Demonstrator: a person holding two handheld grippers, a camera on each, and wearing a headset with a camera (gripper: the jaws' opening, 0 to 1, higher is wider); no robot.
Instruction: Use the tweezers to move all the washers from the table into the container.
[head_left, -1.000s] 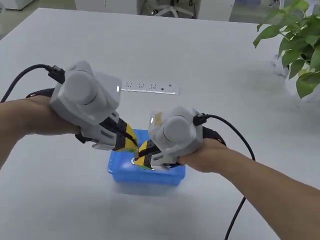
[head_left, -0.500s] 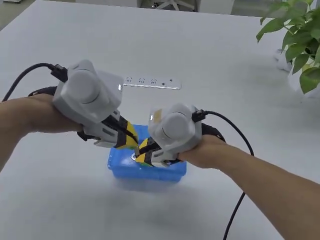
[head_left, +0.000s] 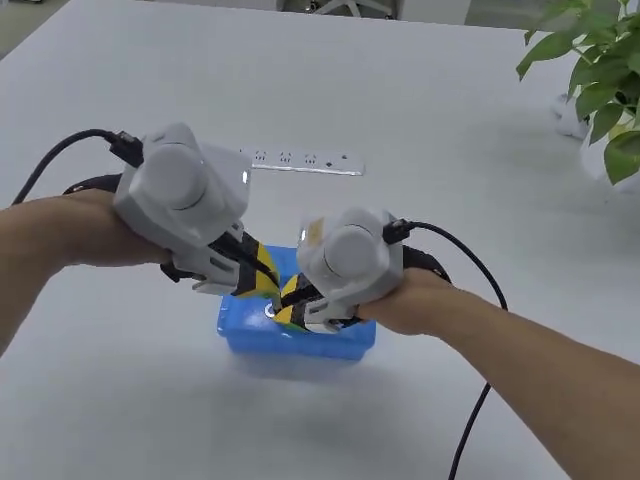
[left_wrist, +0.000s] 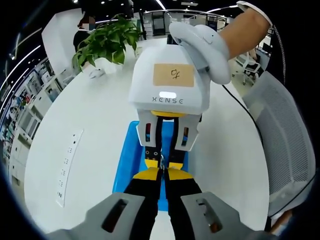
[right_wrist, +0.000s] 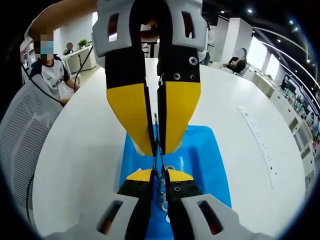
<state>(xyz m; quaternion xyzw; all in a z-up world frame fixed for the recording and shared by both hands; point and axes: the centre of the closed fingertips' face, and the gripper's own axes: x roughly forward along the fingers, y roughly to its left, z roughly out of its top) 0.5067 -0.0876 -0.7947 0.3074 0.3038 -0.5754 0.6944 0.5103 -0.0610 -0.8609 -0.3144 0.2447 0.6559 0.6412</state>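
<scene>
A blue container (head_left: 330, 342) sits on the white table, and both grippers meet tip to tip above it. My left gripper (head_left: 258, 278) comes in from the left and my right gripper (head_left: 287, 303) from the right. In the right gripper view, thin metal tweezers (right_wrist: 158, 150) run between the two jaw pairs. The left gripper (right_wrist: 156, 145) hangs from the top, shut on them. My right gripper (right_wrist: 160, 176) is shut on their lower part. Several washers (right_wrist: 163, 192) lie in the container (right_wrist: 205, 160). In the left gripper view, my left gripper (left_wrist: 160, 173) pinches the tweezers (left_wrist: 161, 161) over the container (left_wrist: 127, 160).
A white power strip (head_left: 298, 160) lies on the table behind the grippers. A green plant (head_left: 595, 90) stands at the far right. Black cables trail from both grippers. A person sits beyond the table edge in the right gripper view.
The head camera has shifted slightly. Both grippers stay tip to tip over the blue container, with no clear change in their grip.
</scene>
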